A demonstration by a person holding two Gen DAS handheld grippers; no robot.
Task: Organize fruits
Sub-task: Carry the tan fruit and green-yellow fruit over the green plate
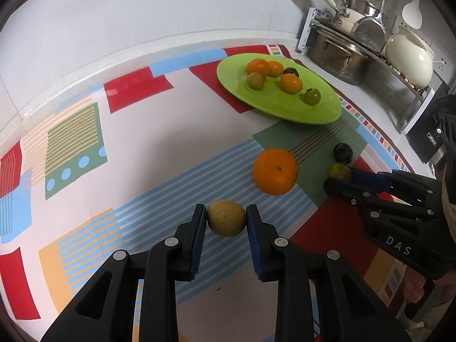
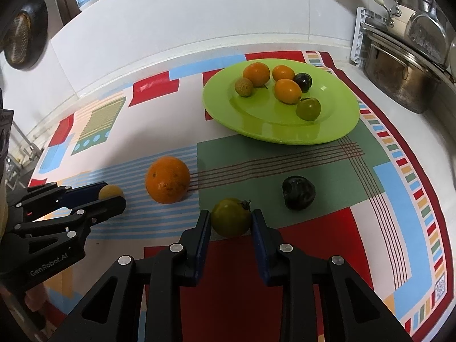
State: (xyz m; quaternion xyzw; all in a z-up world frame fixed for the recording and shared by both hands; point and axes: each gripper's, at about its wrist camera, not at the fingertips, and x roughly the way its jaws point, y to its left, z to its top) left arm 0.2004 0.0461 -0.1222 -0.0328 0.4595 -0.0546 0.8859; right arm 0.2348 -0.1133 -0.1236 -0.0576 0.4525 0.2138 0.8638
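My left gripper [image 1: 226, 218] is shut on a small yellow-brown fruit [image 1: 226, 218] near the patterned cloth; it also shows in the right wrist view [image 2: 109, 192]. My right gripper [image 2: 230, 220] is shut on a green tomato-like fruit [image 2: 230, 220], seen in the left wrist view [image 1: 338, 171] too. A large orange [image 1: 275, 171] [image 2: 167, 179] lies between them. A dark fruit [image 2: 298, 192] [image 1: 343, 152] lies to the right. A green plate [image 1: 285, 108] [image 2: 256, 122] farther back holds several small fruits.
A colourful patterned cloth [image 1: 128, 148] [image 2: 313, 256] covers the counter. A rack with steel pots and a white kettle [image 1: 410, 59] stands at the back right. A tiled wall [image 1: 142, 14] runs behind.
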